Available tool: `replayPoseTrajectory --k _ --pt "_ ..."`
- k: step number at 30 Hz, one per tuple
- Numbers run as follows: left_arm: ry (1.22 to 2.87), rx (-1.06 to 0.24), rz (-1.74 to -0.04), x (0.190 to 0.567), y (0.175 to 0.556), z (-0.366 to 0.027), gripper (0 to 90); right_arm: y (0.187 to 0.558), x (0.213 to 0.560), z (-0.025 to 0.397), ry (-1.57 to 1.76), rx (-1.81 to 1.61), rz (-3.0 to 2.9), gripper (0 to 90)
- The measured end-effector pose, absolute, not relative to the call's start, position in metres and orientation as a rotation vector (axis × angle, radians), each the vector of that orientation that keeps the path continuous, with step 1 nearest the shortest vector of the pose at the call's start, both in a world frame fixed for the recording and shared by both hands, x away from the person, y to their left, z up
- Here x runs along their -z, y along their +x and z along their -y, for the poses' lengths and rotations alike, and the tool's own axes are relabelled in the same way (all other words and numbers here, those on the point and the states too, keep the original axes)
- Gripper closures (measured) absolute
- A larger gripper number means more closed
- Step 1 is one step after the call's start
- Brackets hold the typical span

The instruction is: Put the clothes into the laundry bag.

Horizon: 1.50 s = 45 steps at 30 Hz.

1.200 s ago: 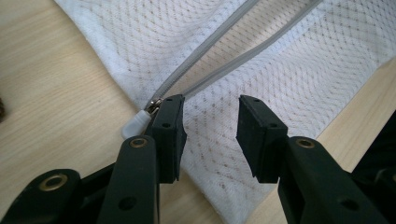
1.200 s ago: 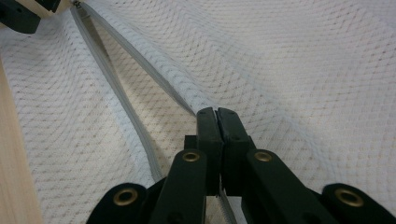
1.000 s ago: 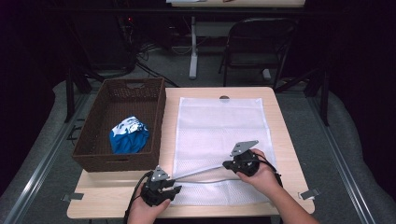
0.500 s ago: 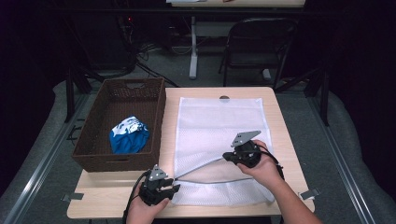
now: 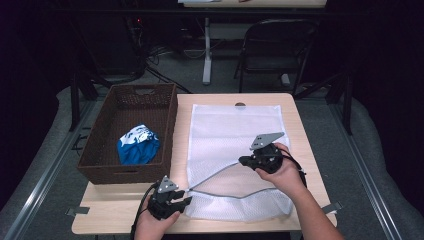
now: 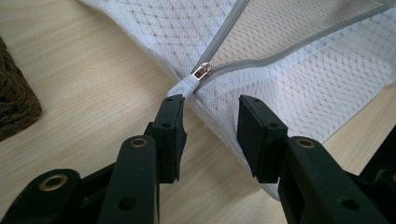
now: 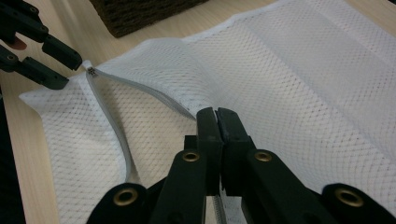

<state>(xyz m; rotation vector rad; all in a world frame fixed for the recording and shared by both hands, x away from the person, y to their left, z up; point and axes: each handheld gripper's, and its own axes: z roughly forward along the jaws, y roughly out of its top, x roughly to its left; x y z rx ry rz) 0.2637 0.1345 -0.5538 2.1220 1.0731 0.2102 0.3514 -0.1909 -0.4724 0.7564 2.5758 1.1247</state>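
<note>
High view: white mesh laundry bag [image 5: 235,150] lies flat on the surface [image 5: 305,145], zipper [image 5: 215,175] opened along the near end, mouth gaping. Wicker basket [image 5: 127,135] sits to its left with a blue-and-white garment [image 5: 137,145] inside, well apart from both tools.

Right tool [image 7: 217,116]: jaws clamped on the upper lip of the opening, mesh pinched between them and lifted off the lower layer. Left tool [image 6: 210,121]: jaws apart, straddling the bag's corner, with the zipper slider [image 6: 202,71] and its white end tab [image 6: 184,86] just ahead of the tips; one jaw looks to touch the tab, but nothing is gripped.

Step in hand, my read: hold the mouth open wide enough to load the garment.

How to do it well:
- Right: hold the pinch and lift up and away from the slider so the lip tents rather than drags the whole bag.
- Left: close on the white tab or the corner seam, not on the mesh alone. That anchors the lower edge against the right tool's pull.
- Keep the pull along the zipper line. Sideways load could slip the thin mesh out of the right jaws.
- Watch the far end of the bag: if it slides toward the person, ease off on the lift.
</note>
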Motion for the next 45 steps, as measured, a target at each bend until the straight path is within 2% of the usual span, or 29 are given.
replayPoseTrajectory --k 17,29,40,45 --pt "2.092 -0.222 -1.076 0.54 0.261 -0.143 61.1 0.347 0.47 0.194 0.785 -1.158 -2.551 88.3" --pt "2.072 -0.284 -1.035 0.497 0.257 -0.152 60.5 0.349 0.469 0.197 0.821 -1.148 -2.578 88.3" --pt "2.077 -0.339 -1.081 0.47 0.275 -0.172 60.2 0.348 0.465 0.197 0.78 -1.057 -2.594 88.3" --pt "2.081 -0.348 -1.115 0.463 0.286 -0.18 55.8 0.348 0.465 0.197 0.785 -1.057 -2.599 88.3"
